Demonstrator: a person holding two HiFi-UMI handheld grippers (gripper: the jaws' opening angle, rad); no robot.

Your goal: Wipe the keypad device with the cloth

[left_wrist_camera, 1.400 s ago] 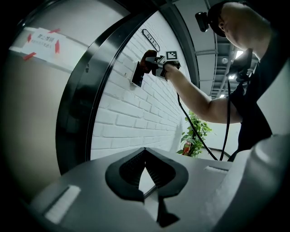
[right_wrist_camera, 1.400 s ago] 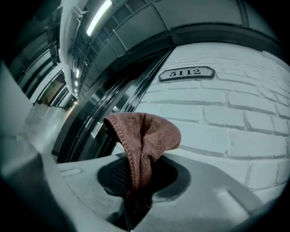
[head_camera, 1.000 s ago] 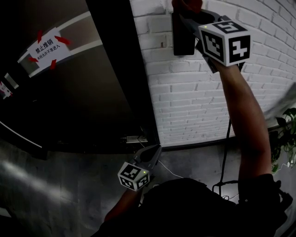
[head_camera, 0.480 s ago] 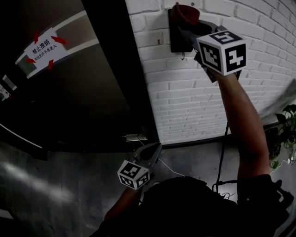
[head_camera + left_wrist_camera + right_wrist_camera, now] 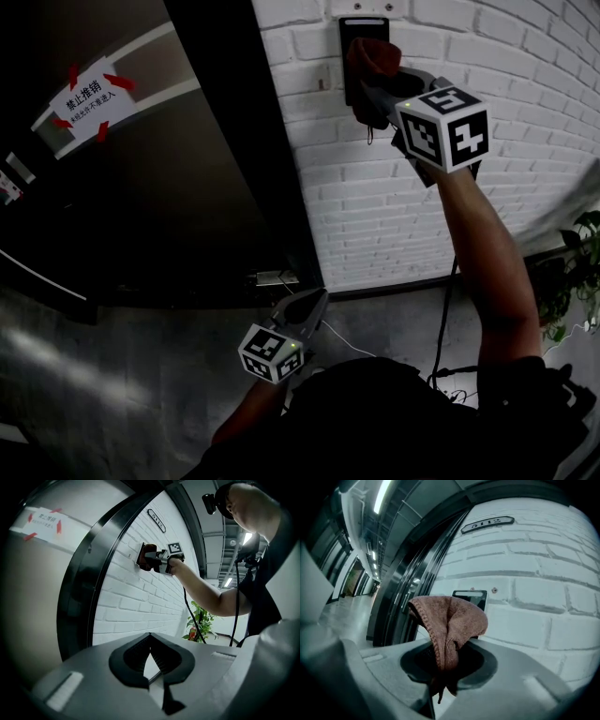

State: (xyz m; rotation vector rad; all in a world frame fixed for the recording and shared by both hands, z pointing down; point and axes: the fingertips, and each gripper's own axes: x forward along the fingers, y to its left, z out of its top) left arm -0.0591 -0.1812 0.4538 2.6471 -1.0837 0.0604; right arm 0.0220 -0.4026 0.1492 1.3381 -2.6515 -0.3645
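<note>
A black keypad device (image 5: 364,28) is mounted on the white brick wall (image 5: 525,169), also seen as the keypad device (image 5: 476,597) behind the cloth. My right gripper (image 5: 373,82) is raised to it and shut on a reddish-brown cloth (image 5: 372,54), which covers the device's middle and lower part. In the right gripper view the cloth (image 5: 449,620) bunches up out of the jaws. From the left gripper view, the cloth (image 5: 147,560) presses against the device on the wall. My left gripper (image 5: 309,309) hangs low near the floor, jaws together, holding nothing.
A dark door frame (image 5: 253,141) runs just left of the keypad. A white notice with red tape (image 5: 91,96) is stuck on the door. A black cable (image 5: 450,309) hangs by my right arm. A potted plant (image 5: 577,272) stands at the right. A room number plate (image 5: 487,523) sits above the device.
The right gripper has moved down the keypad with the cloth, uncovering the device's top part. The left gripper has stayed low and still.
</note>
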